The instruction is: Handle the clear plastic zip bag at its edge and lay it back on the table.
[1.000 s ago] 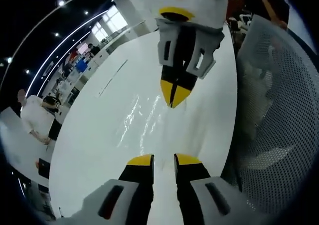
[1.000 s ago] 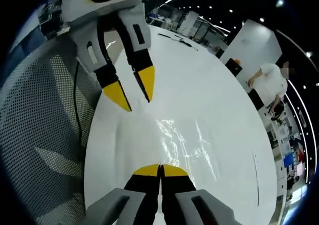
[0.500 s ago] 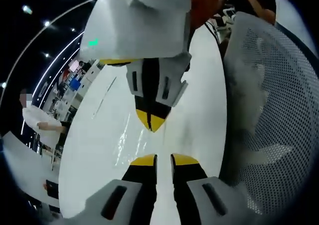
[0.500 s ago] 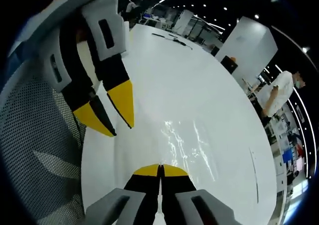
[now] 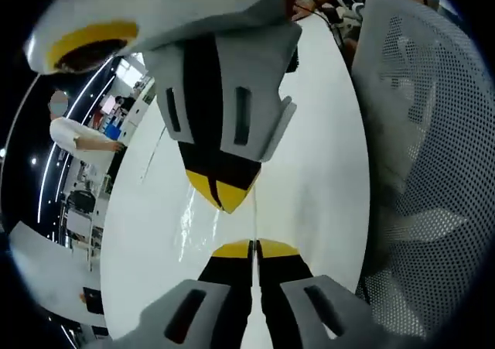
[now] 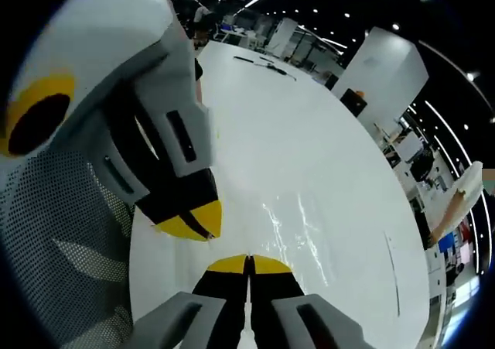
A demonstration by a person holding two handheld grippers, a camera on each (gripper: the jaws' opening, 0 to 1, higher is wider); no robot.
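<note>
Left claw (image 5: 252, 248) had its jaws pressed together, likely pinching the near edge of the clear bag (image 5: 203, 217), though the film was hard to make out. Right claw (image 6: 248, 263) was also pressed together on the bag (image 6: 298, 229), which lay glinting on the white table (image 6: 309, 148) just ahead of both tips. Mesh chair (image 5: 425, 155) stood right of the left claw.
</note>
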